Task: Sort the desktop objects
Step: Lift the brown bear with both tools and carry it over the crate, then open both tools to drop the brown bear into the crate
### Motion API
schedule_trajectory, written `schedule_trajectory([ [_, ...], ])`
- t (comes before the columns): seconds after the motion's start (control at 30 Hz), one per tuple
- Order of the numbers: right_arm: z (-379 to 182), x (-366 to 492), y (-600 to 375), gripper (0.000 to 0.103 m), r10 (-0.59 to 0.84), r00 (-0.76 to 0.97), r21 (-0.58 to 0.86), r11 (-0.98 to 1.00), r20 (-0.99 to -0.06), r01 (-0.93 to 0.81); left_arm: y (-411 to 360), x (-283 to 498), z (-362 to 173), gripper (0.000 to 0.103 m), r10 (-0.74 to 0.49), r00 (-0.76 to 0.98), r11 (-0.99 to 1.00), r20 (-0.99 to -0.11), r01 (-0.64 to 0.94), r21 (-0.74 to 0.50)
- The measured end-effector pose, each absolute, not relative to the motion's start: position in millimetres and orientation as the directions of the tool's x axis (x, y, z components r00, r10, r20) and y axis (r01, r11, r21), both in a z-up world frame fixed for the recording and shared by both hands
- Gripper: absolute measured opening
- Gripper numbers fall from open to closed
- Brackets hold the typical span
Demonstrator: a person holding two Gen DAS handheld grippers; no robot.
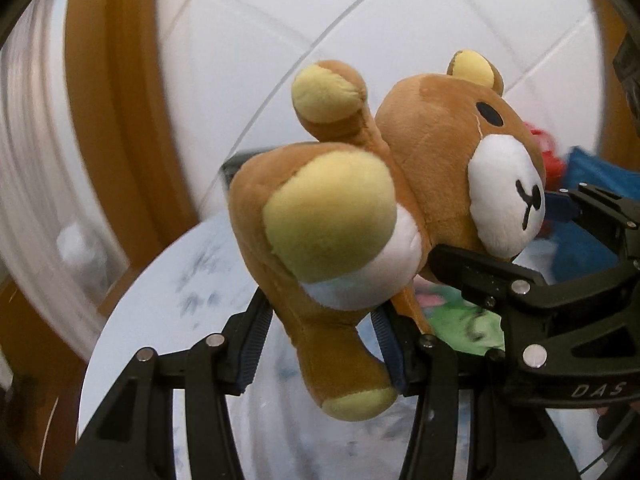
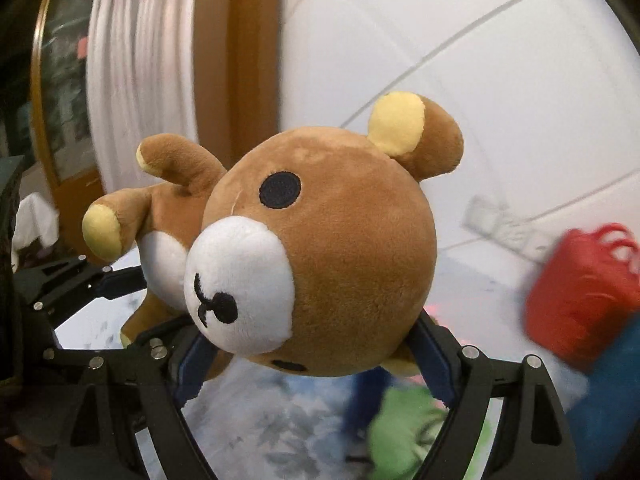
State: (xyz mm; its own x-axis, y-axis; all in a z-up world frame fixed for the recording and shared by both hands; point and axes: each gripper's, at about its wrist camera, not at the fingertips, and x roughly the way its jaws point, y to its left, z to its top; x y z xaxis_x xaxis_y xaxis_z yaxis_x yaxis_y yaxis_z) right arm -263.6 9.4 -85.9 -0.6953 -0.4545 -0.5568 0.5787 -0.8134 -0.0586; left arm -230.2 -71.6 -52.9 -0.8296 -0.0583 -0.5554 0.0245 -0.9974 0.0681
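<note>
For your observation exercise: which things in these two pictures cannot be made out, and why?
- Green item, right wrist view: blurred, partly behind the right gripper.
- Red basket, right wrist view: blurred by motion.
- Teddy bear lower eye, left wrist view: turned out of sight.
- Left gripper grip: bear's leg covers it.

Left wrist view: very close, facing the teddy bear's (image 1: 384, 208) feet and side. Right wrist view: equally close, facing its head. Shared: bear, white table (image 2: 256, 432), white wall (image 1: 360, 8), green item (image 2: 404, 432).
</note>
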Motion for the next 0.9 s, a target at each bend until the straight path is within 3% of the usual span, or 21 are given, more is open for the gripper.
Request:
schedule_trajectory([
  [0.37,-10,-165,174,0.086,-0.101,-0.89,-0.08,-0.985,-0.444,0.151,81,-189,3,0.05,0.314,-0.846,-0.92,-0.43,-0.384,0.084],
  [0.47,3,-133,224,0.079,0.014,-0.908,-0.079,-0.997,-0.419,0.022,134,-173,14,0.05,0.434,-0.808,-0.86,-0.398,-0.503,0.083],
  [0.5,6,-126,236,0.07,0.037,-0.908,-0.08,-0.997,-0.416,-0.004,157,-166,20,0.05,0.481,-0.789,-0.834,-0.382,-0.547,0.079],
  [0.53,10,-113,254,0.068,0.077,-0.909,-0.085,-0.995,-0.411,-0.046,191,-160,24,0.05,0.51,-0.773,-0.813,-0.377,-0.576,0.083],
  [0.67,18,-79,319,0.067,0.317,-0.869,-0.11,-0.948,-0.38,-0.298,272,-156,29,0.05,0.614,-0.68,-0.721,-0.401,-0.69,0.067],
  [0.8,17,-55,373,0.068,0.393,-0.816,-0.093,-0.915,-0.425,-0.392,313,-148,21,0.051,0.621,-0.654,-0.695,-0.431,-0.714,0.082],
  [0.83,14,-53,386,0.068,0.399,-0.803,-0.093,-0.911,-0.443,-0.402,318,-143,18,0.053,0.614,-0.657,-0.7,-0.438,-0.709,0.083],
  [0.9,6,-52,399,0.069,0.388,-0.793,-0.075,-0.912,-0.47,-0.402,326,-143,13,0.07,0.596,-0.67,-0.714,-0.443,-0.694,0.088],
])
